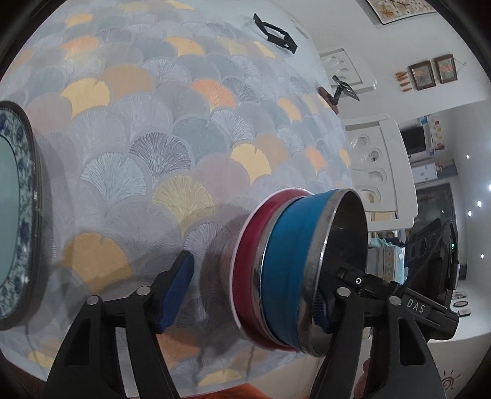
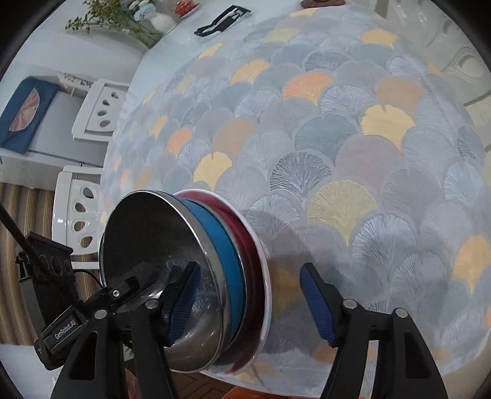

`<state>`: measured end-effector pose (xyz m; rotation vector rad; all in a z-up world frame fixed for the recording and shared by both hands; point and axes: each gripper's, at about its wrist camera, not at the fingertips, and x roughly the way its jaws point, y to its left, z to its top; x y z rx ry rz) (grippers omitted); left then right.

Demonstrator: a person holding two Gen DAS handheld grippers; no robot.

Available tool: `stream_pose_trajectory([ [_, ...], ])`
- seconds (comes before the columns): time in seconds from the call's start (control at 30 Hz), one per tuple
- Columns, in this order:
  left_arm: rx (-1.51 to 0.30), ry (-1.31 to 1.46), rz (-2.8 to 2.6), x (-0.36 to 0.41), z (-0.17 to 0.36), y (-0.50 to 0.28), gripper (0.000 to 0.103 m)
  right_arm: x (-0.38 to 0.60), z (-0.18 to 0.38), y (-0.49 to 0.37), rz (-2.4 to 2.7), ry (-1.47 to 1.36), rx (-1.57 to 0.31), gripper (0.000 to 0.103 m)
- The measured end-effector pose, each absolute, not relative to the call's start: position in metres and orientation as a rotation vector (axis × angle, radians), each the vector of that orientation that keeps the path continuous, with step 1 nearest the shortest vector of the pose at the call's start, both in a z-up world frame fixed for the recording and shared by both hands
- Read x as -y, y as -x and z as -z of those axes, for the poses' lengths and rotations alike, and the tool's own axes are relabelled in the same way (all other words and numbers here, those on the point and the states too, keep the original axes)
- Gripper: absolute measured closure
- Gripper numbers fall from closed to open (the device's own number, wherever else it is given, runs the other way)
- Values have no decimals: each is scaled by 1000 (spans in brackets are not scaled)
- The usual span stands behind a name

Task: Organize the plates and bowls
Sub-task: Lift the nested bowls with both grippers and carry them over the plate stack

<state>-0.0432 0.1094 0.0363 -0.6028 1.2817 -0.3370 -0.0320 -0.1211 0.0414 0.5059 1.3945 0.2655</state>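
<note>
A blue steel-rimmed bowl (image 1: 285, 270) sits nested in a red bowl (image 1: 248, 270) on the fan-patterned tablecloth (image 1: 147, 147). My left gripper (image 1: 245, 294) is open, with one blue pad (image 1: 176, 288) outside the stack and the other inside the blue bowl's rim. In the right wrist view my right gripper (image 2: 251, 304) is also open and straddles the same stack: one pad (image 2: 184, 300) is inside the blue bowl (image 2: 227, 261), the other (image 2: 319, 304) beyond the red bowl (image 2: 254, 254). A blue-and-white patterned plate (image 1: 18, 214) lies at the left edge.
White chairs (image 1: 380, 165) stand around the table. Two black stands (image 1: 276, 33) rest at the far side of the cloth. The table's front edge lies just below the stack (image 2: 245, 377). A vase of flowers (image 2: 153, 15) stands far off.
</note>
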Motion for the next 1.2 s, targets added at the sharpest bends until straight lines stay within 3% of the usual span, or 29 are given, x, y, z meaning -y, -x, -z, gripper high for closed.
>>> stream_pose_trajectory([
  [0.17,-1291,597,345,-99,-31,45,64,120,-31,28,-298,-502,-1421,46],
  [0.5,-1271,605,330,-97,-28,51,64,128,-16,28,-367,-666,-1462,56],
  [0.8,-1240,531,302,-89,-35,53,64,101,-35,32,-382,-403,-1398,55],
  [1.2,-1131,478,231,-96,-73,54,64,87,-57,21,-443,-345,-1347,56],
])
